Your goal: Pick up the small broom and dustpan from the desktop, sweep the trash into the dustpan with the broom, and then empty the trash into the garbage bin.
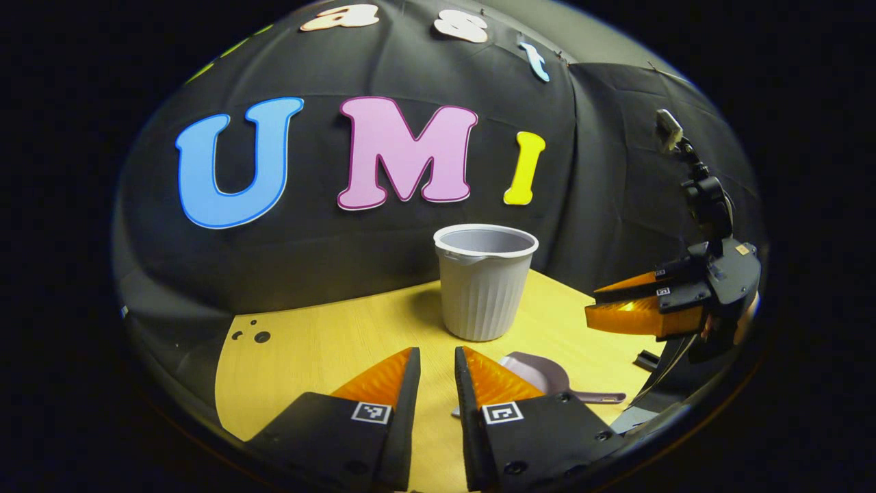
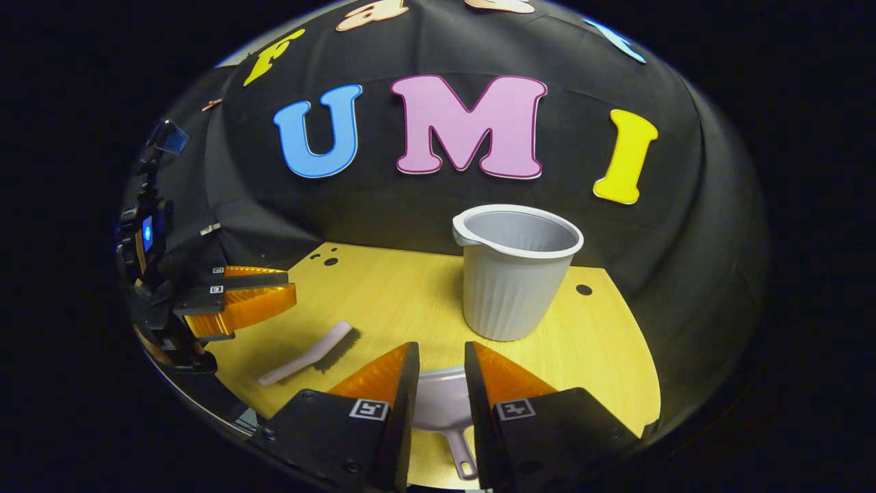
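A pale grey ribbed garbage bin (image 1: 484,281) (image 2: 517,274) stands upright on the yellow wooden desktop (image 2: 404,294). The mauve dustpan (image 1: 547,376) (image 2: 438,404) lies flat in front of the bin, handle toward me in the right gripper view. It shows through the narrow gap of my right gripper (image 2: 441,356) (image 1: 616,305), which hovers over it, slightly open and holding nothing. The small pale broom (image 2: 308,352) lies to the left of the dustpan. My left gripper (image 1: 436,359) (image 2: 263,294) is also slightly open and holds nothing, with the dustpan behind its right finger.
Small dark holes (image 1: 261,336) (image 2: 584,289) mark the desktop near its far edges. The black cloth wall (image 1: 342,260) rises close behind the bin. A bare stretch of desktop (image 1: 328,342) lies left of the bin.
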A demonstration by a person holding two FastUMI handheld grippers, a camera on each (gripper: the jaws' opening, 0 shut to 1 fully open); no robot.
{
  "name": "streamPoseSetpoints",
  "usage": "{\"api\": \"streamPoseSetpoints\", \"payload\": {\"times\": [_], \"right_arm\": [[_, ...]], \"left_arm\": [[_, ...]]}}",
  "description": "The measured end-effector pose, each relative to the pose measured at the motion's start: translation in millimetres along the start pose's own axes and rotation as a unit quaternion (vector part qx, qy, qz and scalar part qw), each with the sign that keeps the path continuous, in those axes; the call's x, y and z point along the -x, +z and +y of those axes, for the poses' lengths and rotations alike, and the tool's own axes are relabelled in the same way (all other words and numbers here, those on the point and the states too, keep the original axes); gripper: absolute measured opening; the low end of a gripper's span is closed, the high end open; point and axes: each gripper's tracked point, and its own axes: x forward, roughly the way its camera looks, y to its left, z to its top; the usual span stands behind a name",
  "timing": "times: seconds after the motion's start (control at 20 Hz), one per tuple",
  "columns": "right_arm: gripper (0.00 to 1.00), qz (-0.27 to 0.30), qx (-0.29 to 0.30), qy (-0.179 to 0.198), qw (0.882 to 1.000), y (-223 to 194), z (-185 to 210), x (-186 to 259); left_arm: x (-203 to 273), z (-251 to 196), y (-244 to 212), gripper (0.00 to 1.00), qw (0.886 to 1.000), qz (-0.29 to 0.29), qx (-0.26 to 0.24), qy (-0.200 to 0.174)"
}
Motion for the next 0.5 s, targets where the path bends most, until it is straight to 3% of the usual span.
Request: {"api": "streamPoseSetpoints", "payload": {"times": [0.2, 0.25, 0.3, 0.5], "right_arm": [[0.42, -0.012, 0.009, 0.023, 1.000, 2, 4, 6], [0.46, -0.015, 0.010, 0.031, 0.999, 3, 4, 7], [0.42, -0.018, 0.011, 0.037, 0.999, 3, 4, 10], [0.42, -0.025, 0.000, 0.048, 0.999, 6, -1, 14]], "left_arm": [[9, 10, -2, 0.34, 1.000, 0.000, 0.009, 0.025], [11, 13, -5, 0.35, 0.999, 0.001, 0.008, 0.031], [11, 15, -6, 0.35, 0.999, 0.003, 0.006, 0.039], [17, 25, -6, 0.35, 0.998, 0.005, -0.001, 0.061]]}}
